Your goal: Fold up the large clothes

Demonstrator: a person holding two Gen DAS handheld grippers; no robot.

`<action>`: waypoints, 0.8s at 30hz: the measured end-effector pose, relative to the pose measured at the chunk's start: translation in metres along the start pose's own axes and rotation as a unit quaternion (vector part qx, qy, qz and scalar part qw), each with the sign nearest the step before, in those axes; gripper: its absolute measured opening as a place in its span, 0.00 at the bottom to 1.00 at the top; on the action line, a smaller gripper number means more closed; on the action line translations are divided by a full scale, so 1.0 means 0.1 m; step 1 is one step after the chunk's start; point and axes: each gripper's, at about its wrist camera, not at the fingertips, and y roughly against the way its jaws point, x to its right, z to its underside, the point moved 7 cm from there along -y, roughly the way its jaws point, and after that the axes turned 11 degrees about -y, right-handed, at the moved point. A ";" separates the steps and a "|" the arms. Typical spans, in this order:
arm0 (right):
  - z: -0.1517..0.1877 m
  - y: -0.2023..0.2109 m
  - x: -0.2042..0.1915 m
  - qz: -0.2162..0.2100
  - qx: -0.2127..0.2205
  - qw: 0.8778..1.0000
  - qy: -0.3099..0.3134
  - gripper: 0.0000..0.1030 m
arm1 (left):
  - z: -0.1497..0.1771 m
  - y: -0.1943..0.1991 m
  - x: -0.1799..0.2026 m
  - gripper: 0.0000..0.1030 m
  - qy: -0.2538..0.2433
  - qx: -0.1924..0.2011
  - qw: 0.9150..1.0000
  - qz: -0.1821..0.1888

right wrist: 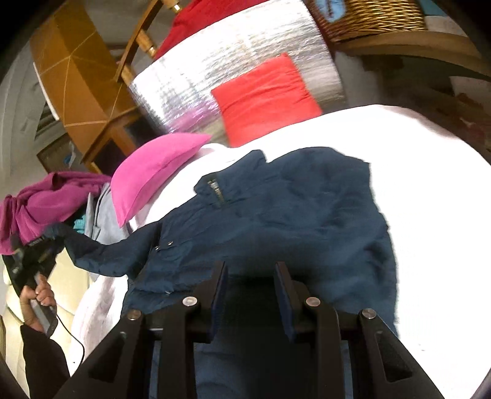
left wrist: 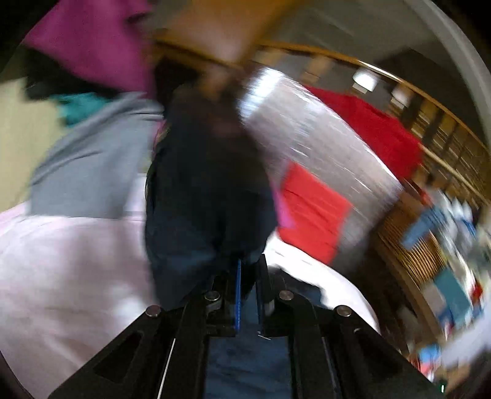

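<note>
A dark blue jacket (right wrist: 276, 208) lies spread on a white sheet (right wrist: 429, 214), its zip pocket facing up. Its sleeve stretches left to my left gripper (right wrist: 46, 242), seen in the right wrist view in the person's hand. In the blurred left wrist view my left gripper (left wrist: 248, 267) is shut on the jacket sleeve (left wrist: 202, 190), which hangs up in front of the camera. My right gripper (right wrist: 251, 270) is open and empty, just above the jacket's near edge.
A pink cushion (right wrist: 153, 175) lies at the sheet's left edge. A folded red cloth (right wrist: 264, 95) rests on a silver foil mat (right wrist: 214, 61). A purple garment (right wrist: 40, 199) and grey cloth (right wrist: 101, 218) pile at left. A wicker basket (right wrist: 368, 15) stands behind.
</note>
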 end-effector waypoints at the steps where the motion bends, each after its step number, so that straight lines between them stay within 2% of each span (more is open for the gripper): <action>1: -0.03 0.07 0.08 0.002 0.004 1.000 -0.005 0.32 | 0.06 -0.07 0.28 0.08 -0.019 -0.007 0.999 0.026; 4: -0.06 0.22 0.24 0.006 0.013 1.000 -0.012 0.32 | 0.35 -0.36 0.91 0.08 -0.057 -0.046 0.994 0.083; 6: -0.09 0.31 0.37 0.009 0.017 1.000 -0.020 0.32 | 0.56 -0.55 1.18 0.08 -0.075 -0.074 0.989 0.104; 8: -0.14 0.39 0.51 0.012 0.025 0.999 -0.030 0.32 | 0.84 -0.78 1.48 0.08 -0.094 -0.114 0.980 0.131; 12: -0.21 0.46 0.73 0.022 0.031 0.998 -0.044 0.32 | 1.40 -1.15 1.86 0.08 -0.120 -0.207 0.958 0.161; 13: -0.22 0.47 0.77 0.022 0.032 0.998 -0.048 0.32 | 1.55 -1.18 1.94 0.08 -0.135 -0.239 0.948 0.159; 15: -0.24 0.44 0.85 0.015 0.026 0.998 -0.062 0.35 | 1.77 -1.11 2.06 0.09 -0.168 -0.298 0.926 0.161; 17: -0.26 0.40 0.86 0.006 0.019 0.997 -0.068 0.35 | 1.81 -0.96 2.10 0.14 -0.180 -0.314 0.916 0.176; 19: -0.28 0.30 0.80 -0.017 0.003 0.997 -0.076 0.35 | 1.74 -0.72 2.04 0.36 -0.170 -0.316 0.911 0.201; 20: -0.28 0.26 0.77 -0.025 -0.002 0.997 -0.079 0.36 | 1.67 -0.62 1.99 0.54 -0.159 -0.313 0.911 0.214; 21: -0.30 0.20 0.71 -0.037 -0.011 0.996 -0.085 0.47 | 1.53 -0.47 1.88 0.65 -0.138 -0.303 0.914 0.233; 22: -0.31 0.15 0.66 -0.045 -0.017 0.995 -0.089 0.62 | 1.42 -0.45 1.81 0.66 -0.127 -0.294 0.916 0.241; 24: -0.34 0.02 0.53 -0.064 -0.028 0.993 -0.100 0.64 | 1.15 -0.28 1.51 0.67 -0.103 -0.257 0.931 0.237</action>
